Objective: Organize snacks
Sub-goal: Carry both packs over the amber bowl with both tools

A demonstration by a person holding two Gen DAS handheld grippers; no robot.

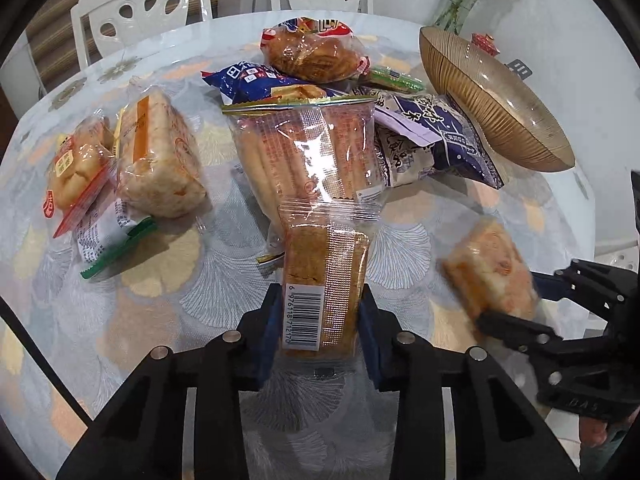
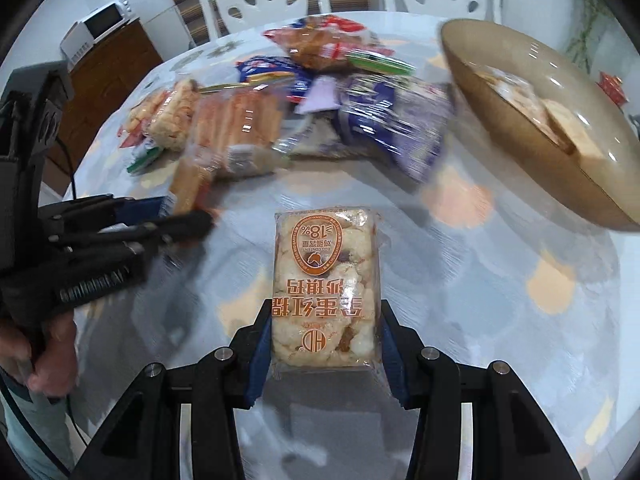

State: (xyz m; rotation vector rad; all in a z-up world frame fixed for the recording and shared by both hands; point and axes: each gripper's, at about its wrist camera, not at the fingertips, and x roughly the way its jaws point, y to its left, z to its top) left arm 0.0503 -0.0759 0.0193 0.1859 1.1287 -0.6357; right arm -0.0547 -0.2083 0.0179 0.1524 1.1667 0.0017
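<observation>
Right wrist view, snack pack (image 2: 326, 292) reading "18%", "HD"

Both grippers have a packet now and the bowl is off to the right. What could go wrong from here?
1. The left gripper holds the narrow clear-wrapped brown biscuit bar near its lower end only; the slick film could slip.
2. The right gripper pinches the wide clear-wrapped puffed rice cake; a hard squeeze may crumble it.
3. The ribbed gold glass bowl sits tilted against the pile of snack packets; dropping packets in may shift it.
</observation>
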